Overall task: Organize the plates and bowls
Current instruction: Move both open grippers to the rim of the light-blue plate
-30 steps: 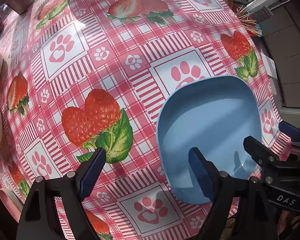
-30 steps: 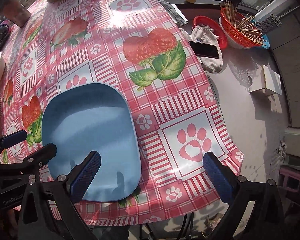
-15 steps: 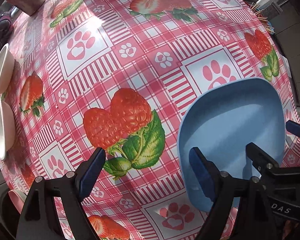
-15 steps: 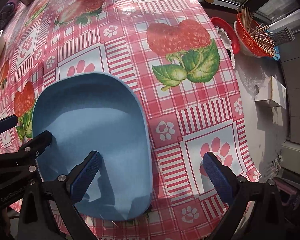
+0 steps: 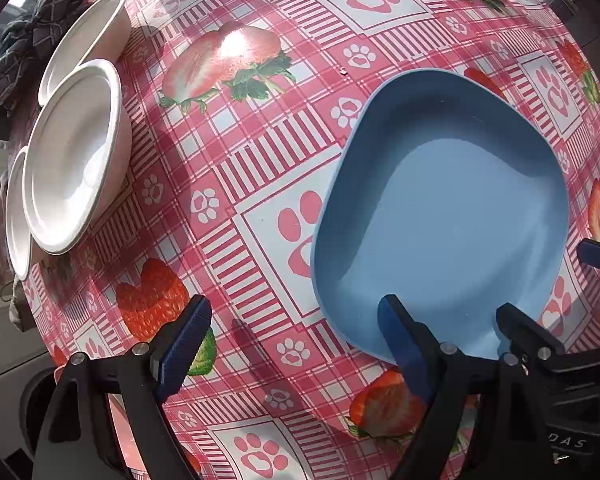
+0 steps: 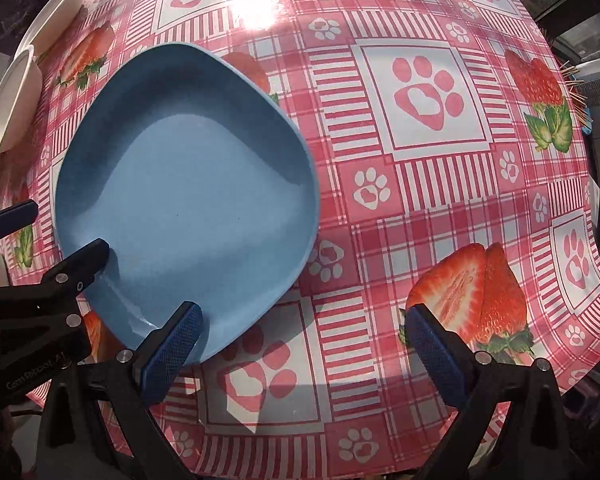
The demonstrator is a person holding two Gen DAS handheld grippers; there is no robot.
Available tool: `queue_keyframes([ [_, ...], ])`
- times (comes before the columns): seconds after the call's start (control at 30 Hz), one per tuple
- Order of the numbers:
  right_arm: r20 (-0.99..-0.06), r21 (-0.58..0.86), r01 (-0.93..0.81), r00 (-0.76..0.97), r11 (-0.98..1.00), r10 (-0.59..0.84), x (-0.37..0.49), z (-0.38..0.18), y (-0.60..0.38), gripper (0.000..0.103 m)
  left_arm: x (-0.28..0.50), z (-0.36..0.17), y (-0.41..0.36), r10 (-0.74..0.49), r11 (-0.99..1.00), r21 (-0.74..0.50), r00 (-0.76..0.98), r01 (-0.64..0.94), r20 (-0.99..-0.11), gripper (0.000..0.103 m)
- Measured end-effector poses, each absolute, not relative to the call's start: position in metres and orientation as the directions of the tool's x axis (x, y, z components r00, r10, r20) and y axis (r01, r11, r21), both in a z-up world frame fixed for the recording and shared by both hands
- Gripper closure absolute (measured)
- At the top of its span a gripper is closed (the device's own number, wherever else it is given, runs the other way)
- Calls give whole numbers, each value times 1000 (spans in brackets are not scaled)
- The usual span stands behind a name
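Strawberry tablecloth (image 5: 260, 184) under blue plate (image 5: 452, 216); "DAS" on right tongs (image 6: 304, 328).

The near rim of the blue dish (image 5: 440, 216) is masked by the left gripper (image 5: 290, 342) and the right gripper (image 6: 302, 330). Behind the front white bowl (image 5: 70, 156), two more white pieces (image 5: 18, 216) are partly covered. A dark, perhaps fabric, bundle (image 5: 24, 40) runs off the frame edge.

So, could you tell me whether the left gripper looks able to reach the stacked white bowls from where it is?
Probably yes: the left gripper is open and holds nothing, and only bare tablecloth lies between it and the white bowls. The blue plate sits off to its right.
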State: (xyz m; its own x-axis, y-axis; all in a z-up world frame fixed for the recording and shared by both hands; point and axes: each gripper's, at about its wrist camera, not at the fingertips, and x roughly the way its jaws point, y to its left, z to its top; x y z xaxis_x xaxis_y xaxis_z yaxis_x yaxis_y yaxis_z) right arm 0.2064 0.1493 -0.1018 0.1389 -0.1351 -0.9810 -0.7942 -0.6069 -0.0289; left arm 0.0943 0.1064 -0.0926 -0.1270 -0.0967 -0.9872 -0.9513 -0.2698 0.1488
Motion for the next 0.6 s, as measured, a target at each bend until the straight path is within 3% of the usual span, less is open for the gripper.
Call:
queue_keyframes([
  [0.23, -978, 76, -782, 62, -619, -199, 155, -94, 92, 0, 32, -75, 55, -71, -373, 102, -81, -922, -994, 15],
  [0.47, -980, 28, -883, 69, -469, -187, 193, -83, 141, 0, 45, -66, 84, 8, -277, 73, -79, -958, -997, 15],
  [0.6, -968, -9, -923, 103, -384, -227, 216, -94, 158, 0, 58, -80, 102, -13, -208, 23, -20, -978, -1000, 15],
])
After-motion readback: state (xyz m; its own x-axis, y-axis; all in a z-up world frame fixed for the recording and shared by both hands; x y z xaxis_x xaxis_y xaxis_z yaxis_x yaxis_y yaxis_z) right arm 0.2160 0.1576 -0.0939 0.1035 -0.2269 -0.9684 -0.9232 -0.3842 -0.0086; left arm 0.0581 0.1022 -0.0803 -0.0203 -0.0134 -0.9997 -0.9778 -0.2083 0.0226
